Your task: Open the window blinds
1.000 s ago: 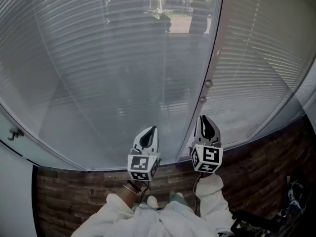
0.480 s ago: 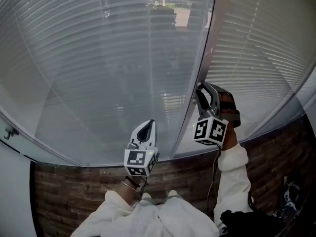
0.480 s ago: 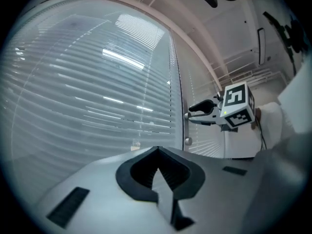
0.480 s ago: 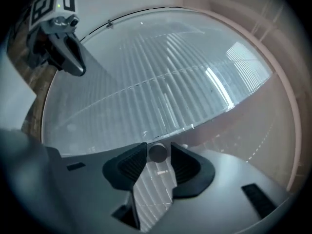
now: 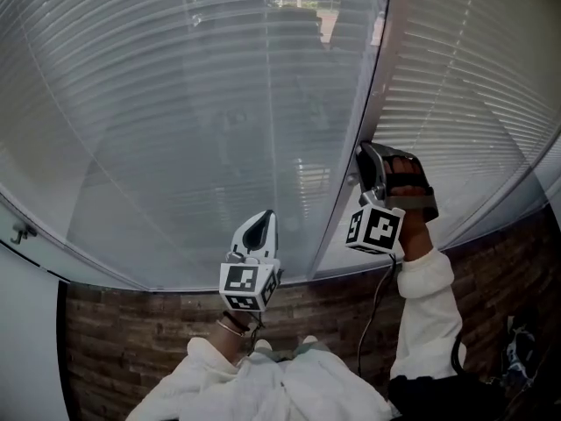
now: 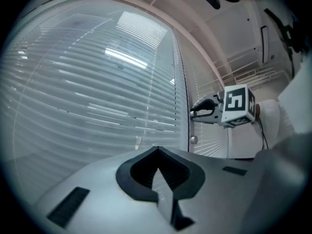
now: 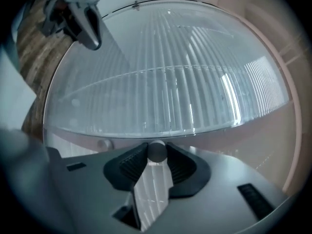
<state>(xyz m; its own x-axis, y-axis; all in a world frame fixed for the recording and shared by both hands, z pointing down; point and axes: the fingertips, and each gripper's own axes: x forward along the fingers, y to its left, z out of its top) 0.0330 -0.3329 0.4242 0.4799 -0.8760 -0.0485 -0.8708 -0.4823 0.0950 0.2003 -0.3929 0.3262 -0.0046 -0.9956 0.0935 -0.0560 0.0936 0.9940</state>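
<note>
Closed slatted blinds (image 5: 202,103) hang behind the glass, and a pale post (image 5: 379,77) divides the window. On that post, a small round knob (image 7: 157,151) sits between the fingertips of my right gripper (image 7: 157,155). This gripper (image 5: 363,158) lies rolled on its side. Its jaws have just been opening, and both pads now touch the knob. A second knob (image 6: 193,140) sits just below it on the post. My left gripper (image 5: 260,228) hovers lower, in front of the left pane. It is shut, with nothing in it (image 6: 157,155).
A second panel of blinds (image 5: 473,77) fills the right pane. A brick sill (image 5: 131,340) runs below the window. A small latch (image 5: 19,231) sits at the far left of the frame. The person's white sleeves are at the bottom of the head view.
My right gripper has risen, rolled onto its side and closed in on the post, with its jaws now around the upper knob. The left gripper has hardly moved.
</note>
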